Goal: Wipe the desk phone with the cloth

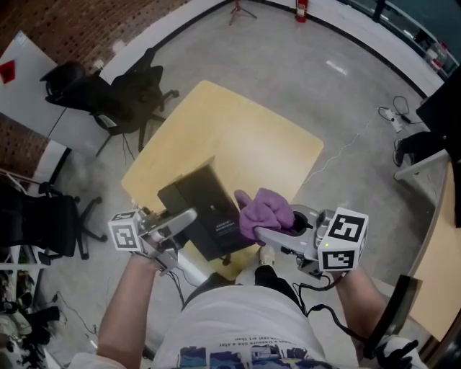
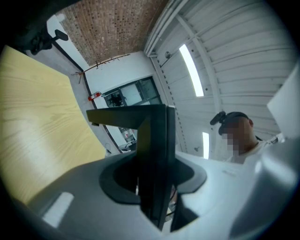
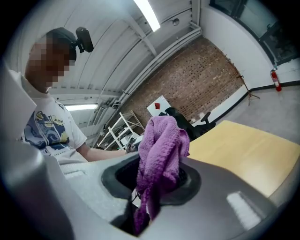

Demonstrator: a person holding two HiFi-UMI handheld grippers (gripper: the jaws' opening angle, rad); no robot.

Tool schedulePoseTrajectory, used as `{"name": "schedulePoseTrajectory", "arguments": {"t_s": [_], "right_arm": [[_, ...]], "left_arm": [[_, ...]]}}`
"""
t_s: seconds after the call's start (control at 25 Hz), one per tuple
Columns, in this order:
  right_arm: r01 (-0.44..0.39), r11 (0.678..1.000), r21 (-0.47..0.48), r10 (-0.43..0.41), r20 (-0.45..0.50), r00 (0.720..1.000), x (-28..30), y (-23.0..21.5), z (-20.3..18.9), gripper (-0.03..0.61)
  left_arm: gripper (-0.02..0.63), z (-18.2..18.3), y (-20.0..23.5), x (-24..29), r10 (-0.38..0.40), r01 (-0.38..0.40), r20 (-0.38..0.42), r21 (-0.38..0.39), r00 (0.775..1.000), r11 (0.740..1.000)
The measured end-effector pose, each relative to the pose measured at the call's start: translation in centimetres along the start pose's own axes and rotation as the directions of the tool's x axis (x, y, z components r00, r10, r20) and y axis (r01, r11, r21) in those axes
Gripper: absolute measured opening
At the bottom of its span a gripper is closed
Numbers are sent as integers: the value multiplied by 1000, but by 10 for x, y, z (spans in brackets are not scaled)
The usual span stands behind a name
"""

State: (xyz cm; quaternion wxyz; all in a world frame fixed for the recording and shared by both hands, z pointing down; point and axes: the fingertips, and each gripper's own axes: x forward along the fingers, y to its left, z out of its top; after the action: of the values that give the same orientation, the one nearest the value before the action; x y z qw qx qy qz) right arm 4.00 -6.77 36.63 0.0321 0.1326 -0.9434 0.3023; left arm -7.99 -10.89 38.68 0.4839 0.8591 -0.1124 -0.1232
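Observation:
The black desk phone (image 1: 205, 209) is tipped up above the near edge of the pale wooden table (image 1: 245, 137), its dark underside toward me. My left gripper (image 1: 186, 220) comes in from the left and is shut on the phone's lower left edge. In the left gripper view the phone (image 2: 157, 150) shows as a thin black slab clamped between the jaws of the left gripper (image 2: 154, 190). My right gripper (image 1: 265, 235) is shut on a bunched purple cloth (image 1: 266, 210), which rests against the phone's right side. In the right gripper view the cloth (image 3: 161, 145) stands up out of the right gripper (image 3: 152, 190).
Black office chairs stand left of the table (image 1: 122, 94) and at the far left (image 1: 43, 223). A second wooden desk edge (image 1: 443, 267) lies at the right. Cables (image 1: 392, 115) trail on the grey floor. A red fire extinguisher (image 1: 301, 9) stands by the far wall.

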Motion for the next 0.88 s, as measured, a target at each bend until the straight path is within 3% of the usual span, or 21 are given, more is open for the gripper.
{"name": "schedulePoseTrajectory", "arguments": {"t_s": [0.28, 0.6, 0.72, 0.88], "right_arm": [[57, 992, 114, -54, -23, 998, -13, 4, -53, 101], [116, 977, 177, -99, -101, 990, -6, 8, -96, 101], [112, 981, 158, -93, -125, 988, -1, 19, -110, 101], [99, 993, 58, -88, -170, 982, 25, 29, -112, 101]], "left_arm": [[179, 2, 11, -6, 8, -8, 24, -16, 1000, 1000], [179, 10, 25, -12, 12, -11, 26, -33, 1000, 999], [179, 12, 25, -8, 13, -11, 54, -41, 998, 999], [179, 18, 25, -3, 9, -6, 57, -44, 998, 999]]}}
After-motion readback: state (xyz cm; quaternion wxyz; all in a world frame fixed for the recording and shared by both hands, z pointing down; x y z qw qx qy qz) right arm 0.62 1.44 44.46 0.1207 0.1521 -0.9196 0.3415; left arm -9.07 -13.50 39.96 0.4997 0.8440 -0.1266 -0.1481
